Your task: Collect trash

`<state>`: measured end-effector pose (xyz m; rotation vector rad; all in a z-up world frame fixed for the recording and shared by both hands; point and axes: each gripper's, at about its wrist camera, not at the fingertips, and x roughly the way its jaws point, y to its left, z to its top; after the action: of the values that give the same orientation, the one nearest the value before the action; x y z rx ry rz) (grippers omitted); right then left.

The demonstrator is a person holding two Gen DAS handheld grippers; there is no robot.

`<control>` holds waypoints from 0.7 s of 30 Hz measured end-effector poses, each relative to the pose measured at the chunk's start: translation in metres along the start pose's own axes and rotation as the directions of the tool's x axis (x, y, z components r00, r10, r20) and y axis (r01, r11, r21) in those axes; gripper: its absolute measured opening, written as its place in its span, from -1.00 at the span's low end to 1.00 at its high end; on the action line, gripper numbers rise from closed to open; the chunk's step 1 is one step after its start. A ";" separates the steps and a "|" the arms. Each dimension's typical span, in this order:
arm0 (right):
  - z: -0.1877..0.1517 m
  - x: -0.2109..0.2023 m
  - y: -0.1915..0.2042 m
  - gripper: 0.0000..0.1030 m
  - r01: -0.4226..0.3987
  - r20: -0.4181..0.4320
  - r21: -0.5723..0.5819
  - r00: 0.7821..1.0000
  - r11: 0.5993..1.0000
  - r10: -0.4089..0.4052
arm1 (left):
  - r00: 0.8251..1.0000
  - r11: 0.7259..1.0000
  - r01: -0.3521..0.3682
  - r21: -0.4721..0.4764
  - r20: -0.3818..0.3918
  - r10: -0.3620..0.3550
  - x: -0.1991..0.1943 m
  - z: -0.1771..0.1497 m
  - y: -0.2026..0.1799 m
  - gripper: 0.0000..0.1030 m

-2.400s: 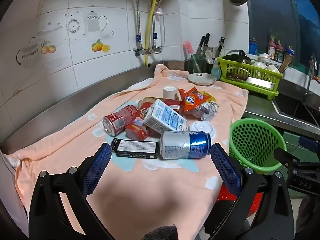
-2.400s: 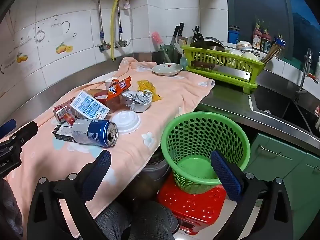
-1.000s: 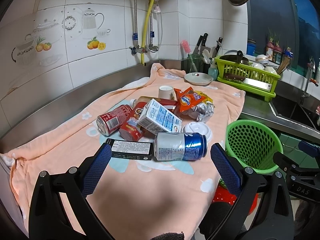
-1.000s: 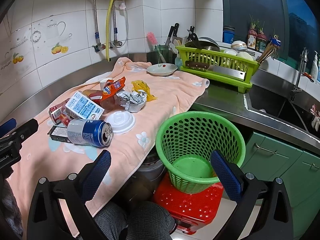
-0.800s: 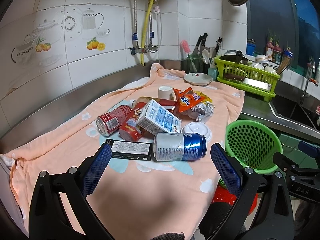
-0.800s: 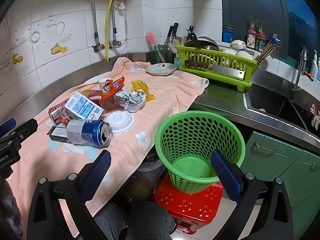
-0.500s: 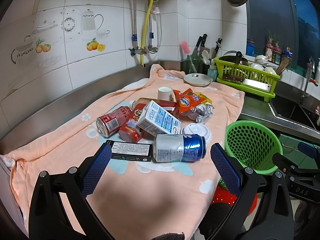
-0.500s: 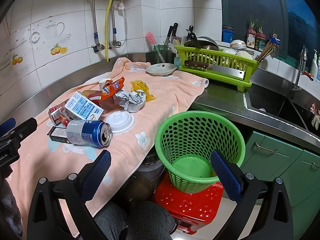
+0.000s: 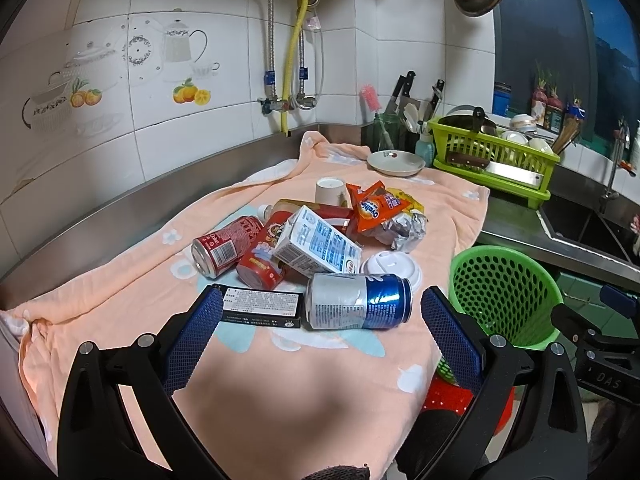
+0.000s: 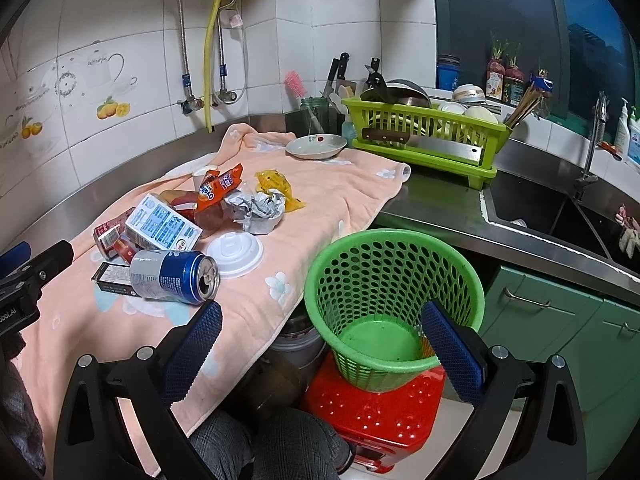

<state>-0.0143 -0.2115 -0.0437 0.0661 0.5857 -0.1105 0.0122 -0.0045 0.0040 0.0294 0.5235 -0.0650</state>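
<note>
A heap of trash lies on a peach towel (image 9: 280, 392): a silver and blue can (image 9: 358, 301) on its side, a black flat box (image 9: 260, 305), a white and blue carton (image 9: 318, 246), two red cans (image 9: 224, 245), a white cup lid (image 9: 394, 266), an orange snack bag (image 9: 374, 208) and crumpled foil (image 9: 404, 229). My left gripper (image 9: 320, 330) is open just short of the blue can. An empty green mesh basket (image 10: 394, 300) stands on a red stool (image 10: 376, 420) beside the counter. My right gripper (image 10: 322, 338) hangs open over the basket's near rim.
A white paper cup (image 9: 330, 191) and a small plate (image 9: 396, 162) sit farther back on the towel. A green dish rack (image 10: 424, 138) with a knife stands on the steel counter, next to a sink (image 10: 560, 216). A person's trouser leg (image 10: 272, 448) shows below.
Both grippers have drifted slightly; the trash pile and basket look a little nearer the left edge than 2.4 s ago. Nothing was picked up or moved.
</note>
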 end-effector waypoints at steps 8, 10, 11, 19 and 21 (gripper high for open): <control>0.001 0.000 -0.001 0.88 0.002 0.006 0.002 1.000 1.000 -0.002 | 1.000 1.000 -0.002 -0.001 0.007 0.002 0.001 0.002 0.000 0.90; 0.002 0.000 -0.001 0.88 0.004 0.008 0.001 1.000 1.000 -0.004 | 1.000 1.000 0.001 -0.005 0.009 -0.001 0.001 0.002 0.000 0.90; 0.002 0.000 -0.001 0.88 0.005 0.008 0.001 1.000 1.000 -0.005 | 1.000 1.000 0.002 -0.006 0.010 -0.002 0.001 0.002 0.000 0.90; 0.003 0.001 -0.003 0.88 0.007 0.011 0.003 1.000 1.000 -0.007 | 1.000 1.000 0.009 -0.006 0.012 -0.009 0.002 0.004 0.000 0.90; 0.003 0.002 -0.003 0.88 0.005 0.010 0.004 1.000 1.000 -0.005 | 1.000 1.000 0.008 -0.005 0.011 -0.007 0.002 0.004 0.000 0.90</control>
<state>-0.0115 -0.2145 -0.0419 0.0676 0.5761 -0.1165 0.0160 -0.0052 0.0069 0.0219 0.5128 -0.0711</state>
